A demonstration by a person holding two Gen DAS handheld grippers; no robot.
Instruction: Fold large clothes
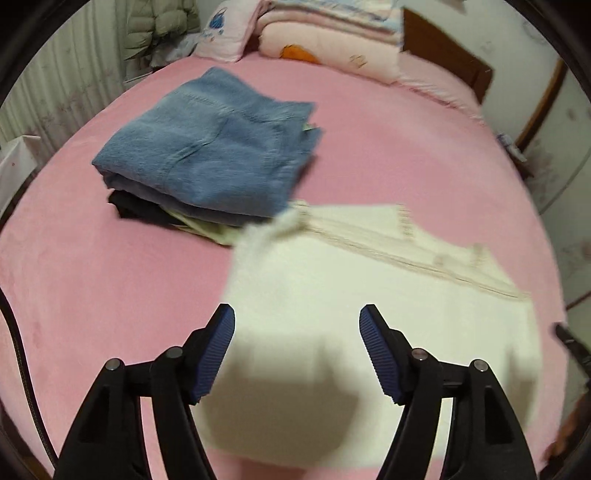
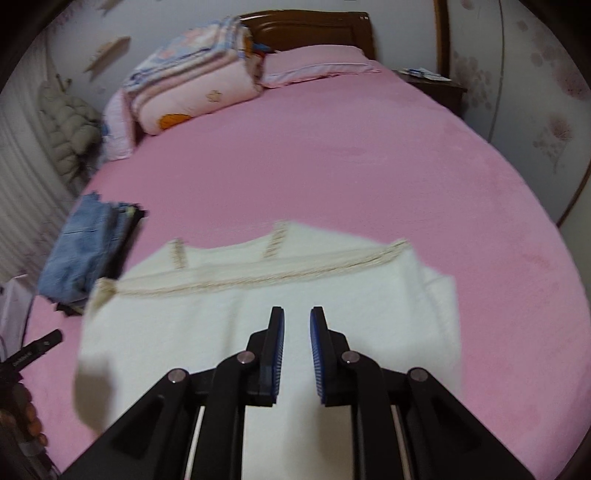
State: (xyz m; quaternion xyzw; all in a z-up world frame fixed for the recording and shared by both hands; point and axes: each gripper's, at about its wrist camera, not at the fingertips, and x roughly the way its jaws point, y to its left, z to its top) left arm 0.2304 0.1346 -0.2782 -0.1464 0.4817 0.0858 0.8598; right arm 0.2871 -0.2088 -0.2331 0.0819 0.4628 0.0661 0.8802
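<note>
A white knitted garment [image 1: 332, 295] with beige trim lies folded flat on the pink bed [image 1: 406, 147], near its front edge. My left gripper [image 1: 296, 314] hovers above the garment's left part, jaws wide open and empty. In the right wrist view the same white garment [image 2: 221, 325] spreads under my right gripper [image 2: 297, 314]. Its blue pads stand close together with a narrow gap, and no cloth is caught between them. Both views are motion-blurred. A folded pair of blue jeans [image 1: 207, 147] tops a small stack of folded clothes beyond the garment, at the left [image 2: 81, 251].
Folded pink quilts [image 2: 192, 85] and a pillow [image 2: 317, 66] lie against the wooden headboard [image 2: 306, 26]. A padded grey-green jacket [image 2: 66, 129] hangs at the left. A nightstand [image 2: 436, 85] stands at the right. The far pink sheet [image 2: 332, 147] is bare.
</note>
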